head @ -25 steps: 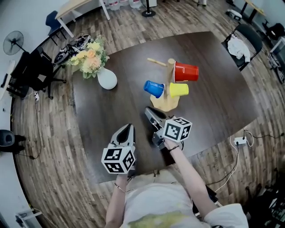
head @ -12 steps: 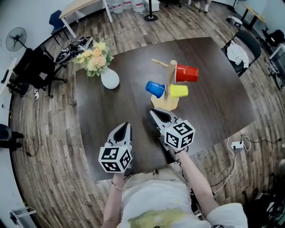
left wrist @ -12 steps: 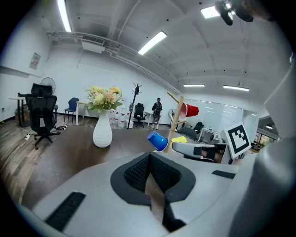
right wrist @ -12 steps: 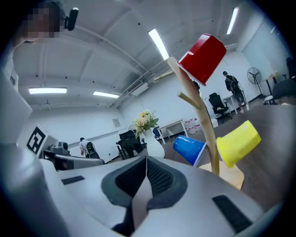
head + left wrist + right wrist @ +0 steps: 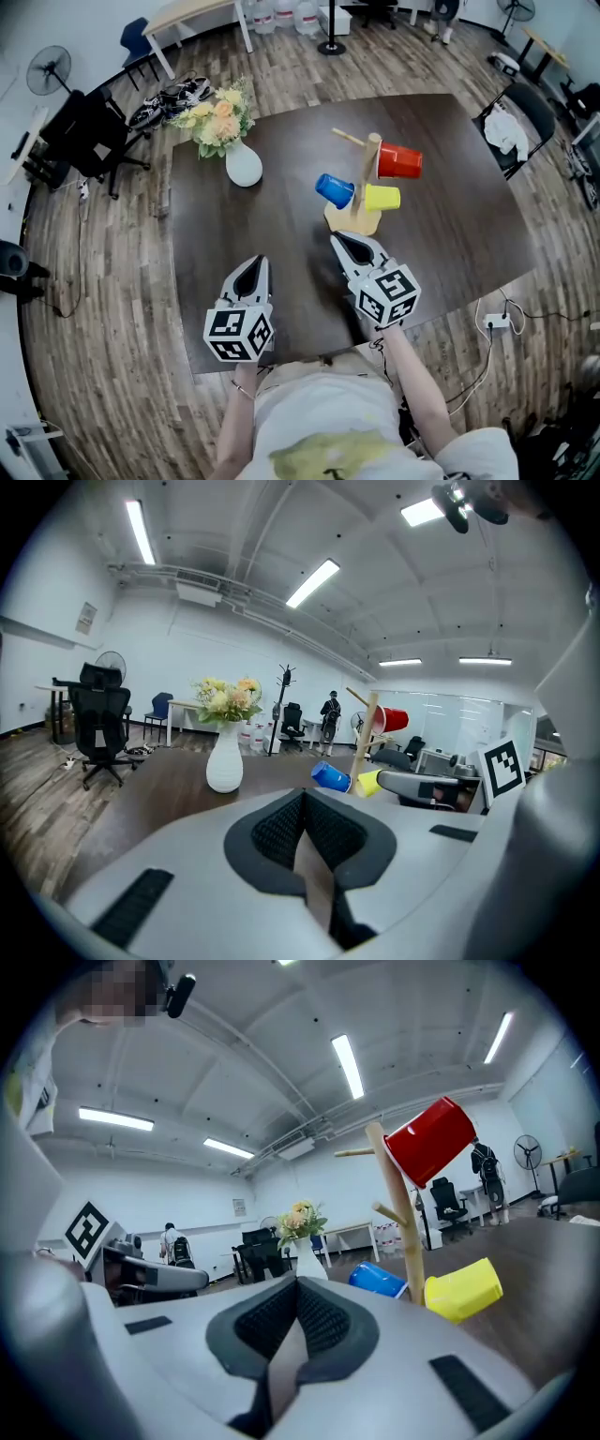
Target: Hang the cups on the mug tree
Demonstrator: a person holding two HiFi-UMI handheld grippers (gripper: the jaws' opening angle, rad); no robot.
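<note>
Left claw [image 5: 251,265] and right claw [image 5: 339,240] are closed and empty, above the near edge of the table [image 5: 216,234]. Red cup [image 5: 400,161], blue cup [image 5: 335,189] and yellow cup [image 5: 382,198] hang on the tree [image 5: 368,173], mid-table. Risk: the right claw, near the tree base, could topple it.

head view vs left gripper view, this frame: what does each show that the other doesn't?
Head view only: the person's shirt, the power strip on the floor, and the marker cube on the left gripper.
Left gripper view only: the ceiling lights and the meshed inner faces of its own shut fingers.
Both: the table, the vase of flowers, the mug tree carrying the red cup, blue cup and yellow cup, and the right gripper.
</note>
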